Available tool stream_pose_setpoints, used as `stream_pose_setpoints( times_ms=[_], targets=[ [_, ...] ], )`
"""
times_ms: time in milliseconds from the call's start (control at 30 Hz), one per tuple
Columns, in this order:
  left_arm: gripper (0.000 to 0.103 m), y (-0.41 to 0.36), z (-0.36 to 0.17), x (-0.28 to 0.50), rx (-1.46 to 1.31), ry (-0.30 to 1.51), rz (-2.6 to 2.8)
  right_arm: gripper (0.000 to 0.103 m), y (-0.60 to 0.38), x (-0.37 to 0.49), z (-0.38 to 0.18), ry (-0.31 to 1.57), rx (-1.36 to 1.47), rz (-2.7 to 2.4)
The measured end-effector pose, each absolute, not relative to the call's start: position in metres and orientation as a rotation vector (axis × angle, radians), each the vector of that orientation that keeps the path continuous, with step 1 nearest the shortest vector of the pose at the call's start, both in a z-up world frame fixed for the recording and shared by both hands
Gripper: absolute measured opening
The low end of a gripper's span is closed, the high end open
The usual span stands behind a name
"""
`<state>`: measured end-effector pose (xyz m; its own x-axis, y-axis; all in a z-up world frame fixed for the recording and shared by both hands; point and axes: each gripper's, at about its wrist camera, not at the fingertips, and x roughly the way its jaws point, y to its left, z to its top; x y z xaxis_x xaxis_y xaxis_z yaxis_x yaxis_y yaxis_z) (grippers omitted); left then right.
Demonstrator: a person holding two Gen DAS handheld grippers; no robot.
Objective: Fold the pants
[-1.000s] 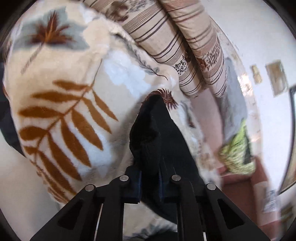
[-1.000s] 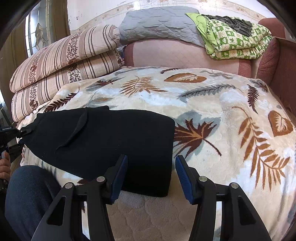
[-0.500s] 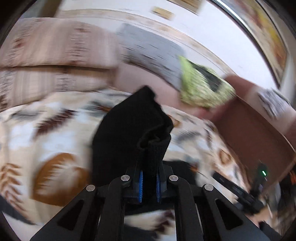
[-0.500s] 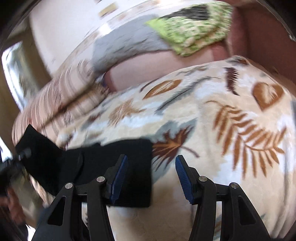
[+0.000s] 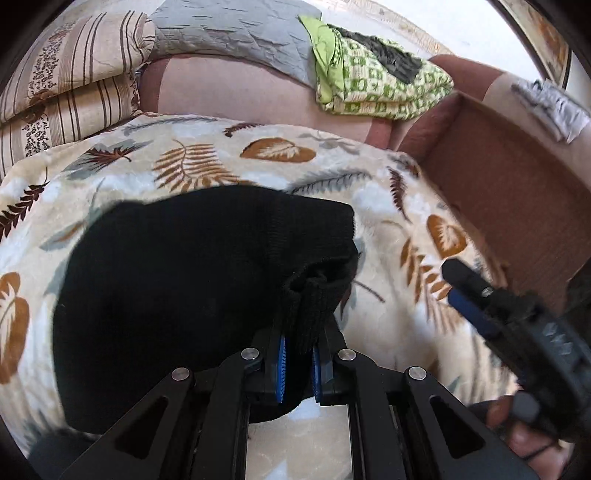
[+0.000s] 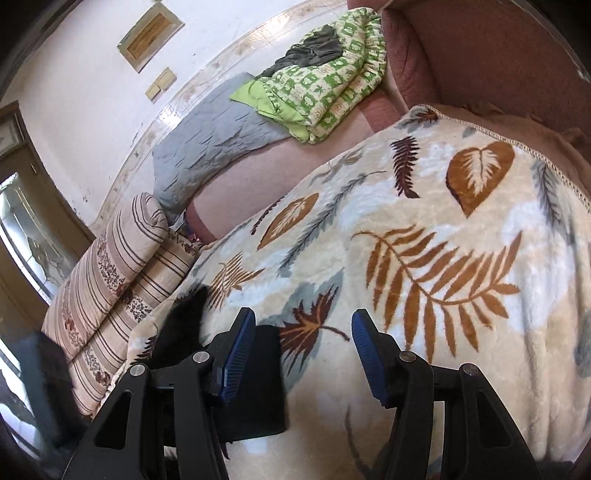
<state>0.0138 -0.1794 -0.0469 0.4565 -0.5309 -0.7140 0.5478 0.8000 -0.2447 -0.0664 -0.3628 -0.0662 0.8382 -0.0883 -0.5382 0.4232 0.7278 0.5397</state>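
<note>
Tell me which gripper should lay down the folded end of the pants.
Left. The left gripper is shut on the black pants, holding that end over the rest. The right gripper is open, holding nothing, beside the pants' edge.

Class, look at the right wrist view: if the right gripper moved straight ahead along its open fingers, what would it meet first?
Most likely the leaf-print blanket: the right gripper is open and empty, aimed just beside the black pants. Depth is uncertain.

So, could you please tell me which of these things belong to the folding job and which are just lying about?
In the job:
black pants
left gripper, shut on them
right gripper, open

Lying about:
green patterned quilt
grey cover
striped bedding
leaf-print blanket underneath
</note>
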Motion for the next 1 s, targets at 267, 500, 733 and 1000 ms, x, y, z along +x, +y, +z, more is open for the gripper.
stream_pose_setpoints(
  times_ms=[267, 500, 733, 1000],
  targets=[
    [0.051, -0.18, -0.049, -0.002, -0.024, 0.919, -0.799, 0.056, -0.355, -0.064, -0.068, 0.512, 0.666, -0.298],
    [0.047, -0.082, -0.018, 0.001, -0.276, 0.897, -0.776, 0.056, -0.349, -0.069, -0.06, 0.473, 0.603, -0.3],
    [0.018, -0.063, -0.043, 0.035, -0.296, 1.021, -0.55, 0.024, -0.269, -0.026, -0.063, 0.638, 0.253, 0.014],
    [0.018, -0.082, -0.052, 0.043, -0.249, 1.027, -0.515, 0.023, -0.271, -0.01, -0.098, 0.819, 0.297, -0.034]
  ],
)
